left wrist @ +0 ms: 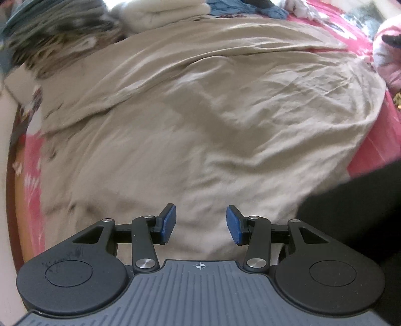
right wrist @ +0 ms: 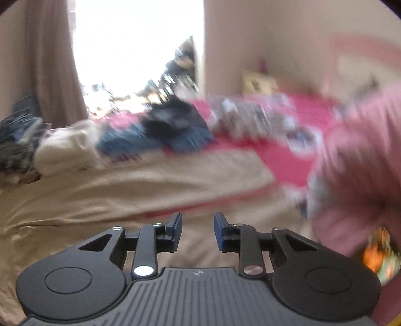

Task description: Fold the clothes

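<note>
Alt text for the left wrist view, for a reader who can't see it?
A wrinkled beige garment, partly folded over itself, fills the view, spread on a pink patterned bedcover. The left gripper hangs above it, jaws open and empty. More clothes are heaped at the far edge.

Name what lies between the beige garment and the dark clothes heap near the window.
Blue denim lies between the beige garment and the dark clothes heap, seen in the right wrist view.

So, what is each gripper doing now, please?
Left gripper: open, holding nothing, above the beige garment.
Right gripper: open, holding nothing.
</note>
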The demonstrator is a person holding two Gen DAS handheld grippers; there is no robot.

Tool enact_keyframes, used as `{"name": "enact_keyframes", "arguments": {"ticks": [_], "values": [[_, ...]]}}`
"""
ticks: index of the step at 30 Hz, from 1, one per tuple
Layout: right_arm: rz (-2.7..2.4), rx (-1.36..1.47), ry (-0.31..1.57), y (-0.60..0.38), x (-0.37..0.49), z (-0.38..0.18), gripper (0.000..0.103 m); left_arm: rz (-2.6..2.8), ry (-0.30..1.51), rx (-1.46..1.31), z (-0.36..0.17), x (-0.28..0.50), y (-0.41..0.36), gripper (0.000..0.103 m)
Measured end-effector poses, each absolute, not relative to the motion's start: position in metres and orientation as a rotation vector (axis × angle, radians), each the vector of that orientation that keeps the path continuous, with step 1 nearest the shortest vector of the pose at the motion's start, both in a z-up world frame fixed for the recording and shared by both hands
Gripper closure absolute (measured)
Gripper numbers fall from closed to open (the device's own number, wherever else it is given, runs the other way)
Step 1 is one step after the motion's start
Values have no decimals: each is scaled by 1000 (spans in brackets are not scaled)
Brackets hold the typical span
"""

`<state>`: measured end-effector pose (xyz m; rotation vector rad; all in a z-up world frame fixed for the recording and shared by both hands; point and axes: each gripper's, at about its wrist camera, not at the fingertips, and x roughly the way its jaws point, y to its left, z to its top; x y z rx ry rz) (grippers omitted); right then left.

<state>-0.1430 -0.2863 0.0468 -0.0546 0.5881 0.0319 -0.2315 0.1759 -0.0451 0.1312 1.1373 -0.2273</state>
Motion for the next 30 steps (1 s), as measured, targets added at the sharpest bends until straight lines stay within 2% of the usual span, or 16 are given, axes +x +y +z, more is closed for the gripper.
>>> {"name": "enact_keyframes", "arguments": {"ticks": [2, 4, 8, 13, 17, 19, 23, 30], "values": [[102, -174, 518, -260, -148, 54, 65, -210, 1149, 78, -44, -243, 187, 59], [242, -237, 515, -233, -147, 51, 63, -183, 1154, 13, -45, -256, 198, 58], [499, -153, 586, -198, -148, 36, 63, -151, 1197, -130, -54, -280, 218, 56], [648, 214, 862, -191, -141, 1, 63, -95, 1216, -304, -72, -299, 239, 56], [607, 484, 1064, -210, -149, -26, 62, -3, 1124, -432, -77, -303, 252, 56], [534, 533, 1134, -223, -151, -36, 61, 31, 1082, -478, -81, -301, 257, 53], [311, 630, 1211, -254, -162, -51, 60, 49, 1030, -552, -86, -298, 263, 46], [76, 932, 1211, -298, -174, -75, 55, 101, 946, -827, -96, -307, 287, 45]]}}
